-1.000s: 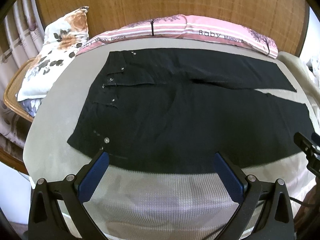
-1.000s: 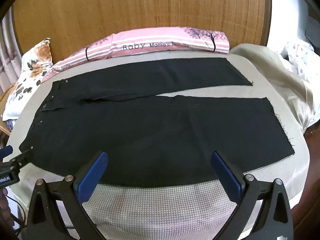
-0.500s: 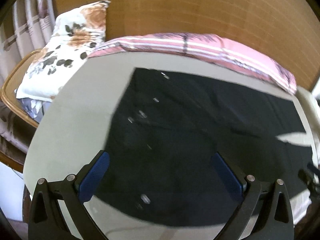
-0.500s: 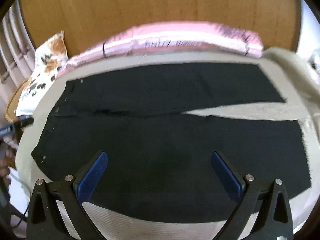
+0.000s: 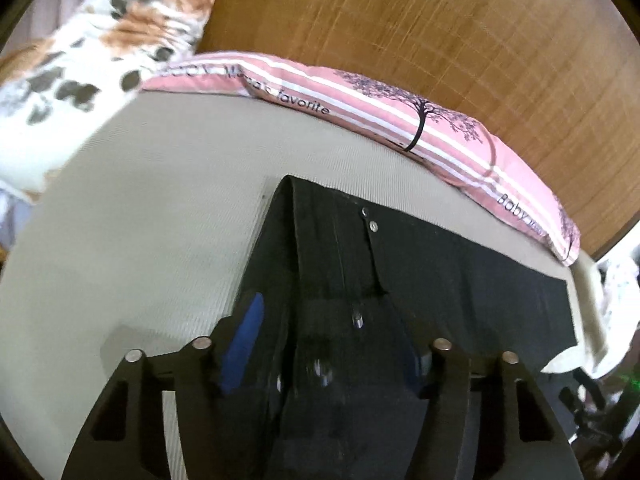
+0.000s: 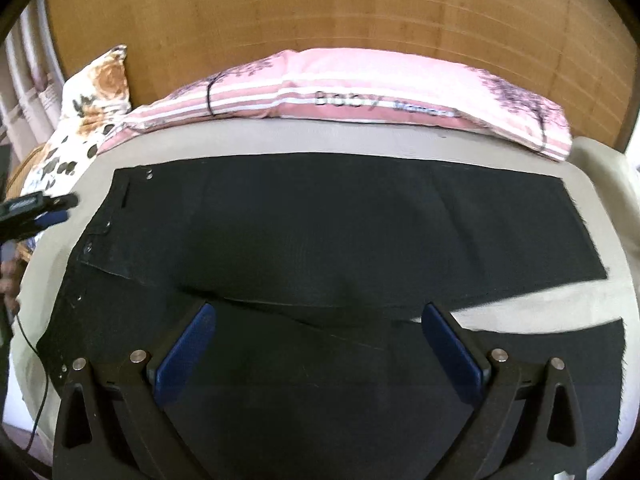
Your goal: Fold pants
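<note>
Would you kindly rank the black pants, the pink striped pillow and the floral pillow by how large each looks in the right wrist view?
Largest to smallest, as they look:
1. black pants
2. pink striped pillow
3. floral pillow
The pants lie nearest the camera, which inflates them; the floral pillow is partly cut off at the left edge.

far edge: pink striped pillow (image 6: 360,100) against wooden headboard (image 6: 320,20) blocks | left corner: floral cushion (image 6: 80,120) | open: bare bed (image 5: 140,220) strip left of pants (image 6: 320,220), gap between legs at right | right edge: beige blanket (image 6: 604,168)
</note>
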A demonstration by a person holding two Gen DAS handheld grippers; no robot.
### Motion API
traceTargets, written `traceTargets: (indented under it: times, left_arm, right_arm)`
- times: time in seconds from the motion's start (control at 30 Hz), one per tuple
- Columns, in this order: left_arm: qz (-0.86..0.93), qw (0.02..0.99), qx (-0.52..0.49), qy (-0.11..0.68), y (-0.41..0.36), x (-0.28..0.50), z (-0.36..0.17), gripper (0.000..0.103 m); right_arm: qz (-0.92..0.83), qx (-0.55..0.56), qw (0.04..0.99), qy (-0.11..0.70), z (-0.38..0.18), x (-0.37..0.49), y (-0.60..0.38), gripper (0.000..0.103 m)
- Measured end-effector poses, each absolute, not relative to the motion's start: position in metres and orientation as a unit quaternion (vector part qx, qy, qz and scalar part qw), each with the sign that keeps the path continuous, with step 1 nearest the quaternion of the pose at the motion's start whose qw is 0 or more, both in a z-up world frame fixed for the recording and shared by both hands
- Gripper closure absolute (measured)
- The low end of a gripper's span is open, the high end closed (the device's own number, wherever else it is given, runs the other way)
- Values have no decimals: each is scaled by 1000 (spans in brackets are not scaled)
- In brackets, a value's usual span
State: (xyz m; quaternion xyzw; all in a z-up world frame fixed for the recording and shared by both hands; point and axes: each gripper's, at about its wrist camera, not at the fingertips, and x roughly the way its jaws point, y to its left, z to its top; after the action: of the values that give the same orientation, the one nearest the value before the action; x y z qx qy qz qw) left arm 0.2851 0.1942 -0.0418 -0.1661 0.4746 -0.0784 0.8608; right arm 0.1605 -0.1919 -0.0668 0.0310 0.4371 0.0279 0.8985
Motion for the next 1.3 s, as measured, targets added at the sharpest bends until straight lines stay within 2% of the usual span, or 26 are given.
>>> traceTargets:
  times: [0.13,0.27,0.43,0.9,1.03,1.1,1.13,1.3]
  left_arm:
    - [-96,849,-183,486,200,312,-65,52]
    - [-114,840,-192,495,204,330,-84,57]
    - [-162,835,-193,490,198,344,-89,64]
    - [-209,805,-231,504,193,407,-95,68]
    - [-205,798,-240,513,188,417,-102,69]
    - [-197,799,-243,514,186,419,-106,79]
    - [-191,800,-243,515,187,419,-108,87]
    - [-175,804,-246,512,186,418,-107,92]
  right_arm:
    - [33,36,890,454,-83,175,-183,0]
    - [34,34,884,464,-95,185,-178,0]
    - [35,33,877,478,-108,196,-173,0]
    - [47,28,874,483,-127,207,-168,0]
    - [38,-15,878,476,-136,205,-158,0]
    - [34,-33,881,470,-140,203,-154,0]
    - [33,-31,883,467,-141,202,-155,0]
    - [35,-33,891,451,-145,198,-155,0]
